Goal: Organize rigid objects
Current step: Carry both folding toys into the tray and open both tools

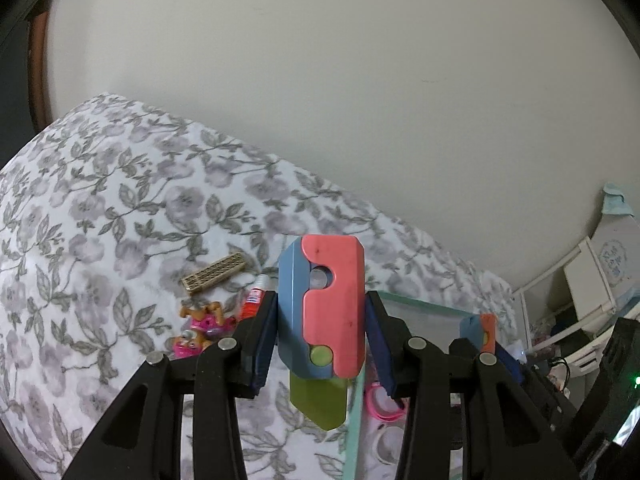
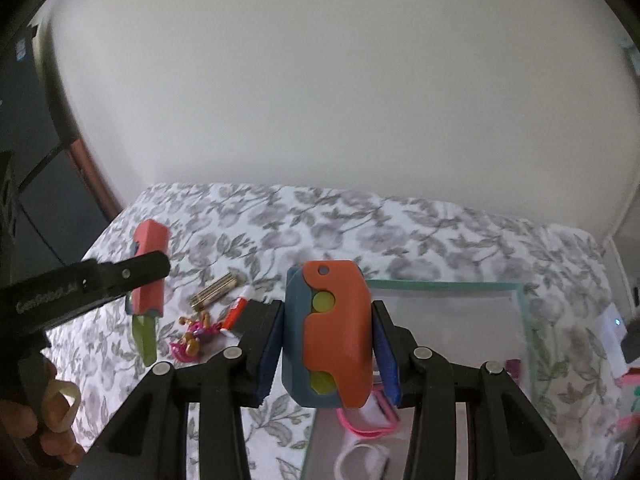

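Each claw is clamped on a toy knife above the flowered bed: the left gripper holds the one with its green blade out, the right gripper the folded one. I'd carry both level over the clear box and lower them in before letting go, or they may bounce out

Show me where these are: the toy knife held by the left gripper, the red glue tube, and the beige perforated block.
toy knife (image 1: 332,304): left wrist view, on its pink handle face.
red glue tube (image 1: 252,303): left wrist view, on its red body.
beige perforated block (image 1: 214,273): left wrist view, on its perforated top.
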Tool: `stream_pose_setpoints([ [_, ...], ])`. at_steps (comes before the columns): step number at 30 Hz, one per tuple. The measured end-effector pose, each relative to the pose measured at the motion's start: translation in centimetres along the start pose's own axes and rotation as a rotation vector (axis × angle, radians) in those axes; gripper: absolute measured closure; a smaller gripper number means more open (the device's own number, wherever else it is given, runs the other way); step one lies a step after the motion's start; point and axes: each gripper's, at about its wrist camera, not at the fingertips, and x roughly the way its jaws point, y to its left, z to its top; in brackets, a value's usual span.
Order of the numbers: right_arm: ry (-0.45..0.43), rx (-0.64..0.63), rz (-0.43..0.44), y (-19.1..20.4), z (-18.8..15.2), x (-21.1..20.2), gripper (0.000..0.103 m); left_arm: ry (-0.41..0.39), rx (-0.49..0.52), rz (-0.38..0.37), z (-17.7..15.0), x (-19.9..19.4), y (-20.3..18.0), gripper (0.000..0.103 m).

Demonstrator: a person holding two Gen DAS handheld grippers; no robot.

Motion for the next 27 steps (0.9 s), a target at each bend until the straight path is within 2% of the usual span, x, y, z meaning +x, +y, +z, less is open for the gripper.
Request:
stream_pose_setpoints([
  [6, -0.033, 0.056, -0.039, -3.1, 0.4, -1.8, 0.059, -0.001, 0.043, -0.028, -0.6, 0.3, -2.4, 0.059],
  [11, -0.042, 0.086, -0.097, -5.7, 0.5, -2.8, 0.058, 0.006, 0.121, -0.030, -1.8, 1.0, -5.5, 0.059],
  [23, -0.002, 0.182, -0.193, -11.7, -0.5, -2.3, 0.058, 0.086, 0.312, -0.064, -6.3, 4.6, -12.4, 0.059],
  [27, 0.037, 0.189, -0.257, -13.4, -1.3, -1.3, 0.058, 0.113, 0.346, -0.076, -7.7, 5.7, -13.8, 0.059],
])
